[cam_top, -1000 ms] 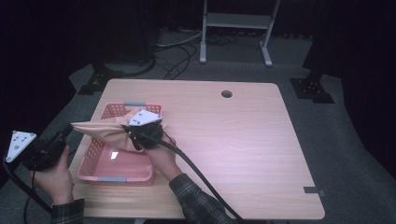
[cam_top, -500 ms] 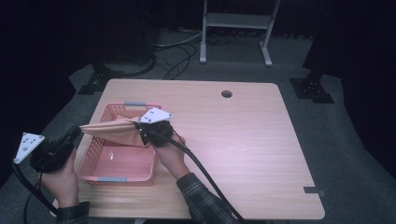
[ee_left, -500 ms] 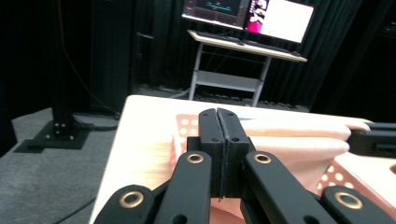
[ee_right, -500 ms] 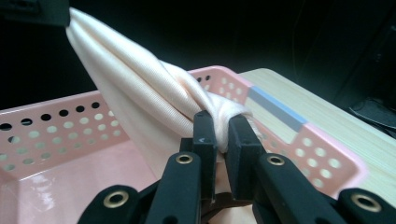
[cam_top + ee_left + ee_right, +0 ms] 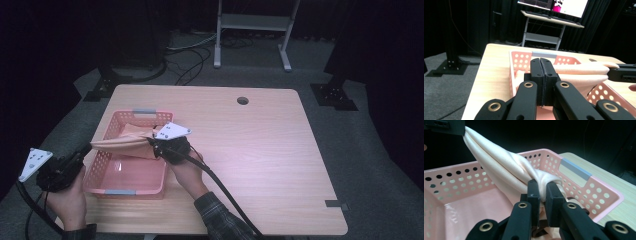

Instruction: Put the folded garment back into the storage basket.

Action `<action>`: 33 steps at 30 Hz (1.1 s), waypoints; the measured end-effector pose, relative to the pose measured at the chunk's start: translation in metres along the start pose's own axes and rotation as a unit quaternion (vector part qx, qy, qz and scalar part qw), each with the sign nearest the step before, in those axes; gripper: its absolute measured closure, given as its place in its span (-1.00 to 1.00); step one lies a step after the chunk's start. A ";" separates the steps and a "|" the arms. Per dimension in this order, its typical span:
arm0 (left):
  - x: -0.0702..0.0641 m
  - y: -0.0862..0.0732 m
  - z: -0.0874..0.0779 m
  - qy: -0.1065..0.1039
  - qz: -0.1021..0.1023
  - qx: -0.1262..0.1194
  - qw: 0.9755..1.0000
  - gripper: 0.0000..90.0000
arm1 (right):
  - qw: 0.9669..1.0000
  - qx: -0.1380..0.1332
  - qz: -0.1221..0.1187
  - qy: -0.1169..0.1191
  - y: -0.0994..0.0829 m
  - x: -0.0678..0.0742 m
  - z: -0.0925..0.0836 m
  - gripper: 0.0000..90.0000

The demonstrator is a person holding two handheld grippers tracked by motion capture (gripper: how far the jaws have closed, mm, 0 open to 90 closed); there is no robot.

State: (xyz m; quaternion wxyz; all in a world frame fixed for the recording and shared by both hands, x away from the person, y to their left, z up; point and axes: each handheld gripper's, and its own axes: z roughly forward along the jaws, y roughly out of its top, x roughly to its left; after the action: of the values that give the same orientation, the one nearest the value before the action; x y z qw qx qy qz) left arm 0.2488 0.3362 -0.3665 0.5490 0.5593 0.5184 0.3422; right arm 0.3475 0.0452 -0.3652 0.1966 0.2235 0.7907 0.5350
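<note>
Peach-coloured satin cloth (image 5: pixel 127 144), bunched into a long twisted band, hung stretched between the two grippers above the pink perforated plastic basket (image 5: pixel 105 186), its slack part trailing down inside the basket.

At the left of the high view, the left gripper (image 5: pixel 82 151), held in the person's left hand (image 5: pixel 67 197) just off the counter's left edge, reached over the basket's left wall; its fingers (image 5: pixel 535 68) were pressed together with no gap visible, and the high view showed the band's left end at their tips, though the pinch itself could not be made out in the left gripper view. A grey three-cornered plate (image 5: pixel 35 162) sat on top of that gripper.

Toward the middle, the basket stood on the light wooden counter (image 5: pixel 260 150) near its left side, with grey handle strips (image 5: pixel 144 112) on its two short walls.

At the right, the right gripper (image 5: pixel 151 141), held in the right hand (image 5: pixel 187 167), hovered over the basket's right rim; its fingers (image 5: pixel 534 192) were clamped on a gathered fold of the cloth, which bulged over them and rose up-left toward the other gripper. A thick black cable (image 5: pixel 225 192) trailed from it toward the counter's near edge.
</note>
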 end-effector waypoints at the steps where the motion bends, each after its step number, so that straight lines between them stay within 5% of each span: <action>1: 0.000 -0.001 -0.001 0.000 0.000 0.001 1.000 1.00 | 1.000 -0.001 -0.001 0.002 0.000 0.001 0.000 0.86; 33: 0.001 -0.038 -0.033 -0.018 0.006 0.034 0.999 1.00 | 0.999 0.024 -0.010 0.043 -0.022 0.026 -0.015 0.86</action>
State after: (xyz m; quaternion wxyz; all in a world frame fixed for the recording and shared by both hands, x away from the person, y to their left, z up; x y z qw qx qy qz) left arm 0.2101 0.3401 -0.3982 0.5370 0.5865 0.5165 0.3176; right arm 0.3146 0.0416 -0.3820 0.1625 0.1974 0.8129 0.5233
